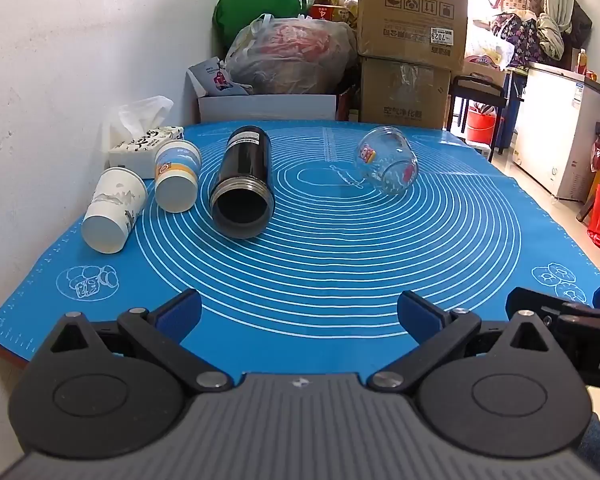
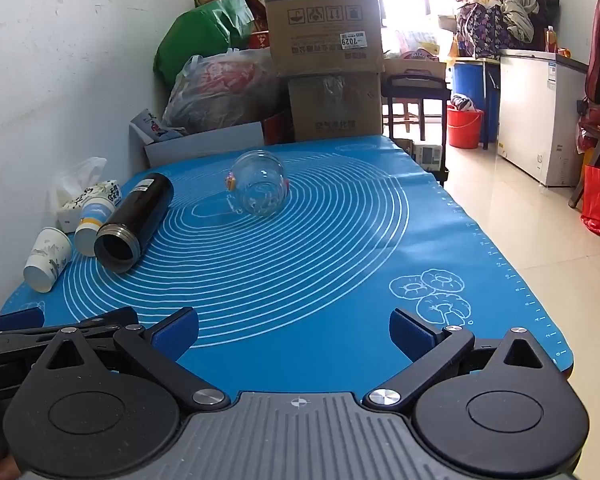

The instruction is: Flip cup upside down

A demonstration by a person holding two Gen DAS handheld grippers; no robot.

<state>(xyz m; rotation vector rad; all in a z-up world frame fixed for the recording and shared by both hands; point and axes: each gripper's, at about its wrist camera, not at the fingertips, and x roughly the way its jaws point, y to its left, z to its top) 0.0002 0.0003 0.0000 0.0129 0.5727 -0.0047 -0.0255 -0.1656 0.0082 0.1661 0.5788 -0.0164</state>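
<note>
Several cups lie on their sides on a blue silicone mat [image 1: 340,264]. A clear glass cup [image 1: 388,160] with cartoon stickers lies mid-right; it also shows in the right wrist view [image 2: 260,188]. A black steel flask [image 1: 244,184] lies with its mouth toward me, also in the right wrist view [image 2: 134,224]. A blue-and-white paper cup [image 1: 178,176] and a white paper cup [image 1: 114,210] lie at the left. My left gripper [image 1: 300,316] is open and empty near the mat's front edge. My right gripper [image 2: 294,332] is open and empty beside it.
A tissue pack [image 1: 144,142] sits at the back left by the white wall. Cardboard boxes [image 1: 412,40] and plastic bags [image 1: 288,56] stack behind the table. The table's right edge drops to a tiled floor [image 2: 540,232] with a white freezer [image 2: 536,108].
</note>
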